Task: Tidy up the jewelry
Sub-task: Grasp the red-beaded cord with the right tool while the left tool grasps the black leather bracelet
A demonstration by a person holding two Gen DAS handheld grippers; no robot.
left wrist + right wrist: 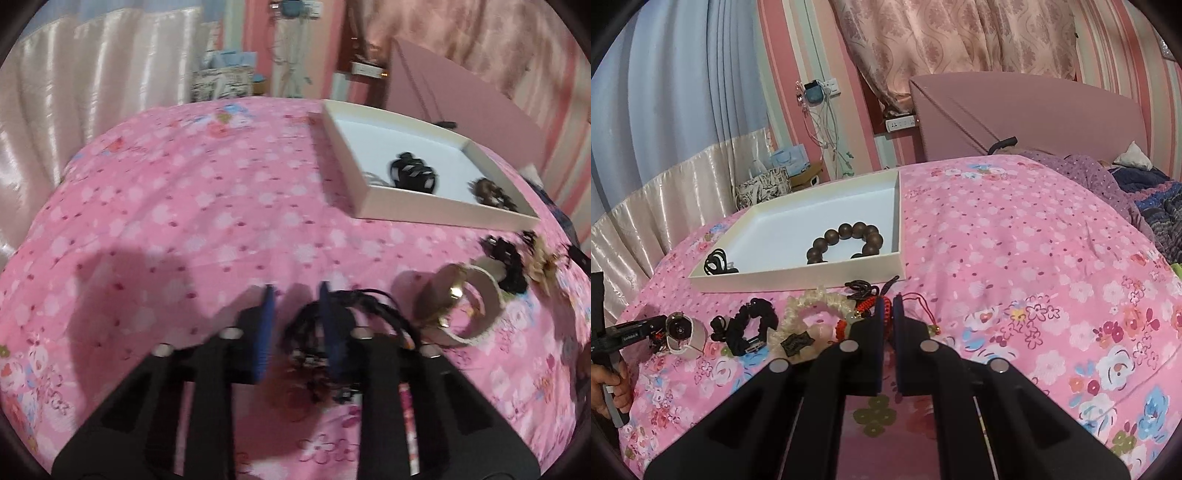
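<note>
Plainly, my right gripper (888,300) is closed, pads nearly meeting, and the red cord charm (870,302) lies right at the tips. Whether a strand is nipped between them I cannot tell. My left gripper (297,287) stands apart, the black cord bundle (308,334) bunched about one finger and not pinched as far as the blur lets me see. Both pieces look light, limp and thin, so I expect them to droop, slide off smooth pads and snag on neighbours such as the cream scrunchie (812,302). The braided knot or thickest bunch is the place to grip, not a single thread. Beyond, on the pink bedspread (997,258), sits the white tray (798,284) holding a bead bracelet (849,240).
</note>
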